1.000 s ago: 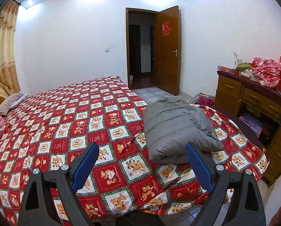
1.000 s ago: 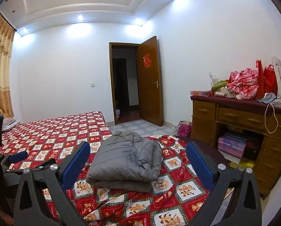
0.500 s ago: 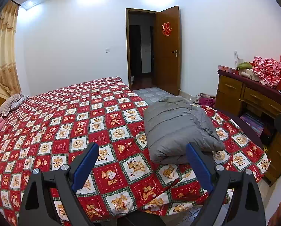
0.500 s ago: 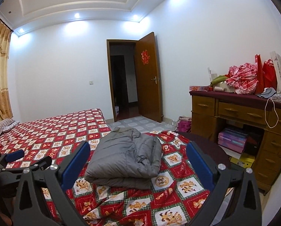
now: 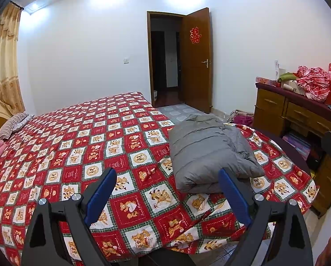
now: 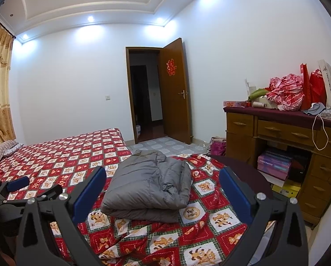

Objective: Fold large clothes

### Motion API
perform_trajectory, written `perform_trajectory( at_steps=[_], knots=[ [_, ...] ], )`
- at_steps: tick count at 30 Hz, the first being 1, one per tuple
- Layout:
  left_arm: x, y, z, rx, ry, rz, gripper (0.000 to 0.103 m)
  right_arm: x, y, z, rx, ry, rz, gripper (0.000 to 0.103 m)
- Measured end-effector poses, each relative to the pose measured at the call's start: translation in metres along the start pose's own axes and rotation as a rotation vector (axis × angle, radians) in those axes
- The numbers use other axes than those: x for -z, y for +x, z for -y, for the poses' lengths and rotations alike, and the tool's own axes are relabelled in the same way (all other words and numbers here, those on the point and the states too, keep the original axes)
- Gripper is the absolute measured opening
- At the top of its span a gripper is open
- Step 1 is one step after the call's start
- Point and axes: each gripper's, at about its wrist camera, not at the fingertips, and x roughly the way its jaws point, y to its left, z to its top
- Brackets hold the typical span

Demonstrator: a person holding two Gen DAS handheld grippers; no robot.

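At the bed's (image 5: 76, 146) corner: folded jacket (image 5: 207, 153).
My left gripper (image 5: 166, 190) and right gripper (image 6: 162, 187) gape empty, clear of it; bare quilt lies beside the jacket.

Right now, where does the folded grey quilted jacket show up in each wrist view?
Left wrist: folded grey quilted jacket lies right of centre, behind the right fingertip.
Right wrist: the jacket lies at centre, between both open fingers.
Shared landmark: the open brown wooden door behind the bed.
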Motion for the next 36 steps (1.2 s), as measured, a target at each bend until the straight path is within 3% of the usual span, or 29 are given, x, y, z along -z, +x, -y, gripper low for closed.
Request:
perform_trajectory(
  at_steps=[36],
  knots=[
    [0.0014,0.0065,-0.0012,-0.024,-0.002,-0.014,0.094,-0.0032,0.0004,-0.0060,0.001,-0.004,0.000,0.103]
  ],
)
